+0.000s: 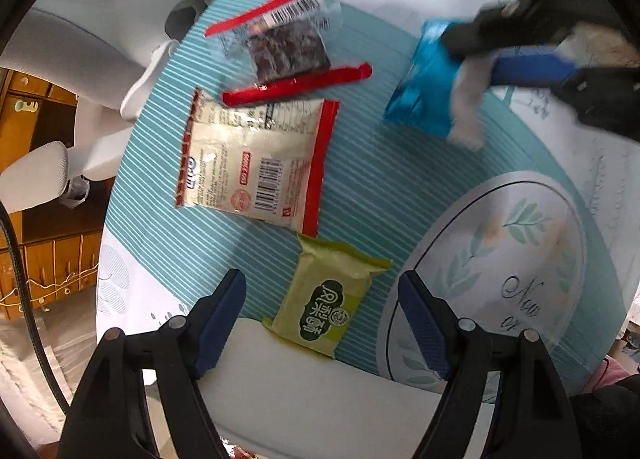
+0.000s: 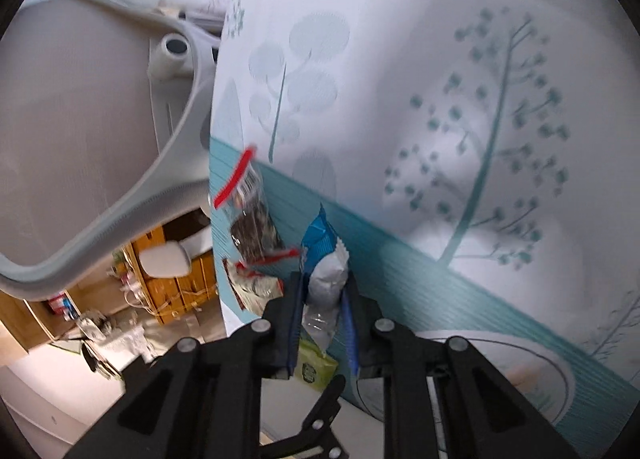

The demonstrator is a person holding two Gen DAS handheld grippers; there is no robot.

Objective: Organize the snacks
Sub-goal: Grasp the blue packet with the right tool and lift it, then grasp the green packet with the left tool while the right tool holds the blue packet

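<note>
My right claw (image 2: 320,311) pinches the white end of the blue packet (image 2: 318,237); it feels light, crinkly and slippery, so the sealed edge is best. My left claw (image 1: 322,323) stands wide, pointing down, with the green packet (image 1: 324,299) between its fingers, untouched.

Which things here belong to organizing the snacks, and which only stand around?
For the job: green pastry packet, white biscuit packet, clear red-edged snack bag, blue snack packet.
Around: patterned tablecloth, white chair, wooden cabinet.
</note>
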